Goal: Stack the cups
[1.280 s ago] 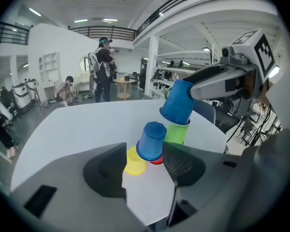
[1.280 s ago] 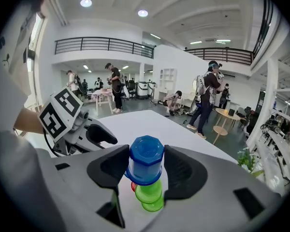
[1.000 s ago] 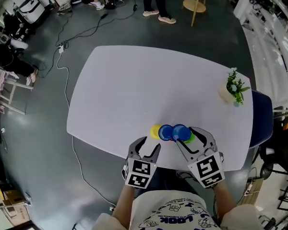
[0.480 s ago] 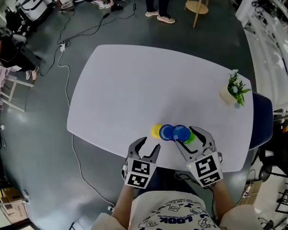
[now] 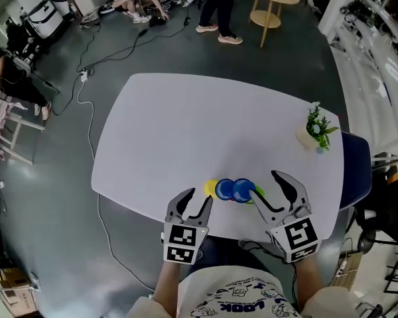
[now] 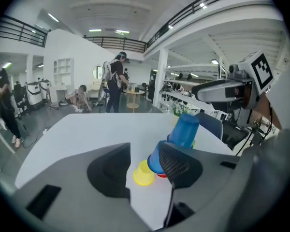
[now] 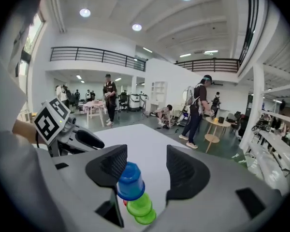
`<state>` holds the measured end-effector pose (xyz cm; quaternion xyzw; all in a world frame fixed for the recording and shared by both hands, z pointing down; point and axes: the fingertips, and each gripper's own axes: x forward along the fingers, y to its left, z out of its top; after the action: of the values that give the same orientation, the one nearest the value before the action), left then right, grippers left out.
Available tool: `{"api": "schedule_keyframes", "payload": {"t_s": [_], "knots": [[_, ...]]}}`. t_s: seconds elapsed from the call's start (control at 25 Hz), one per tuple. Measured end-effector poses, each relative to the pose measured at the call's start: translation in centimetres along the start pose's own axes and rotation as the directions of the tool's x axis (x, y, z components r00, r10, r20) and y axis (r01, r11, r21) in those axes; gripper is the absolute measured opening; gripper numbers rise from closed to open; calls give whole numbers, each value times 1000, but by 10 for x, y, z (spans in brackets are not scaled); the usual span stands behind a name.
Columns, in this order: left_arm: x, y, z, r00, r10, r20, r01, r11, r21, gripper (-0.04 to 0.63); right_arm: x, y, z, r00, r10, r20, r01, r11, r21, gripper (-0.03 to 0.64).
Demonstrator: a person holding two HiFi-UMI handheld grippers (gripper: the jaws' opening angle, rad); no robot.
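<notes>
A cluster of cups stands near the table's [image 5: 186, 124] front edge: a yellow cup [image 5: 211, 187], two blue cups [image 5: 233, 190] and green cups [image 5: 257, 195]. In the left gripper view the yellow cup [image 6: 144, 173] stands mouth down beside a blue cup [image 6: 156, 161] with red under it, and a taller blue cup [image 6: 184, 129] stands behind. My left gripper [image 5: 191, 204] hovers short of the yellow cup, its jaws closing on nothing. My right gripper [image 5: 268, 188] is just right of the green cups [image 7: 140, 208], jaws opening, with the blue cup [image 7: 129, 181] beyond its left jaw and untouched.
A small potted plant [image 5: 316, 130] stands at the table's right edge. A blue chair [image 5: 355, 171] is beside that edge. A round wooden side table [image 5: 272, 2] and people are on the floor beyond, with cables [image 5: 86, 91] at the left.
Both grippers have drawn back a little from the cups toward the table's front edge. The right gripper's jaws stand wider and clear of the cups. The cups have not moved.
</notes>
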<state>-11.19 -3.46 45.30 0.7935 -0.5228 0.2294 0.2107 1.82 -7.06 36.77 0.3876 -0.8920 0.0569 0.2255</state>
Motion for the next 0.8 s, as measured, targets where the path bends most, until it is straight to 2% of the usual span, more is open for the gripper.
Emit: {"api": "schedule_keyframes", "payload": {"t_s": [0.2, 0.4, 0.64, 0.8], "knots": [[-9, 10, 43, 993, 41, 110, -41, 999, -2, 158, -16, -44, 20, 980, -176, 96, 169, 983, 74, 213], [-23, 13, 90, 974, 77, 212, -80, 997, 8, 91, -38, -74, 34, 929, -331, 168, 308, 940, 150, 101], [-45, 15, 136, 934, 142, 329, -141, 990, -26, 34, -64, -93, 51, 872, -431, 231, 385, 897, 217, 32], [-53, 9, 165, 905, 167, 392, -170, 985, -27, 23, -74, -102, 59, 856, -448, 259, 396, 889, 231, 15]]}}
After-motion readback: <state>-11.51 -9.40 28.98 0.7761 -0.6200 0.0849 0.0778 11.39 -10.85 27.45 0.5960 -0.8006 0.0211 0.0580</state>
